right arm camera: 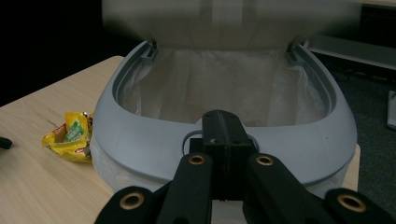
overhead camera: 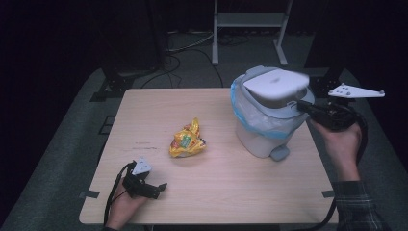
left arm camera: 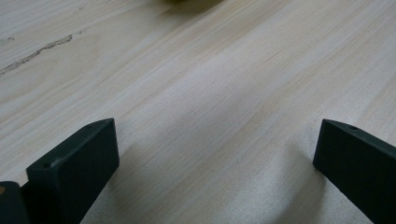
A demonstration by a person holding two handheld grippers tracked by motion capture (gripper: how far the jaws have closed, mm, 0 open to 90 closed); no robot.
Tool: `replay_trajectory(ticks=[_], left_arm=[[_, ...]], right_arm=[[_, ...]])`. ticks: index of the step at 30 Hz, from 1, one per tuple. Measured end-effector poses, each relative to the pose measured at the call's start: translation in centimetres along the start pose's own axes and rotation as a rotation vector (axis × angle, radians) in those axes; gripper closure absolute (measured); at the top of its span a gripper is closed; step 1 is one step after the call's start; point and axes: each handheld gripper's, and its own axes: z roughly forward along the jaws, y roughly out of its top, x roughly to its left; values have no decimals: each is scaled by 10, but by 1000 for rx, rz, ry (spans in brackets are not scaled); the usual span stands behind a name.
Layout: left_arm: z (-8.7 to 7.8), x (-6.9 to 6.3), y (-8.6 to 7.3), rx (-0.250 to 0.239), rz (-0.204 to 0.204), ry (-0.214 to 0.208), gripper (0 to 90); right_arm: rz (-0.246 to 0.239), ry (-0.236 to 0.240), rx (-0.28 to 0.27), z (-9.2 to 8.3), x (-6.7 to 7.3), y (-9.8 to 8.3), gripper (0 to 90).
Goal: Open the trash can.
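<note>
- On the right side of the table (overhead camera: 216, 192) stands a white pedal bin (overhead camera: 262, 137), blue-edged liner (overhead camera: 240, 108) folded over its rim, grey ring (right arm camera: 140, 140) on top, lid (overhead camera: 274, 84) raised and blurred, foot pedal (overhead camera: 280, 154) at the base.
- Mid-table, well apart from the bin: crumpled yellow snack wrapper (overhead camera: 187, 140).
- Right hand (overhead camera: 342, 139) reaches in from the right edge, plaid sleeve (overhead camera: 358, 207), holding the right gripper (overhead camera: 304, 106) level at the bin's rim.
- Right gripper jaws closed together, tips pressed against the front of the grey ring; no clear grasp visible.
- Left hand (overhead camera: 125, 204) rests low at the near-left table edge, left gripper (overhead camera: 161, 187) pointing right.
- Left gripper jaws spread wide, nothing between them, bare wood below.
</note>
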Motion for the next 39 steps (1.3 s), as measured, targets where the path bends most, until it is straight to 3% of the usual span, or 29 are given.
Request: replay_trajectory(ticks=[8,18,28,35,39], left_arm=[[0,0,0,1,-1,1,0],[0,0,0,1,-2,2,0],[0,0,0,1,-2,2,0],[0,0,0,4,1,3,0],[0,0,0,4,1,3,0]], right_arm=[[6,5,-6,-3,-2,0,886],[-9,-19,-33,-20,5,-1,734],[11,-31,-42,-30,8,-23,547],[40,-40,-11,-29,10,-49,395],[43,-39,1,-28,11,-56,354]])
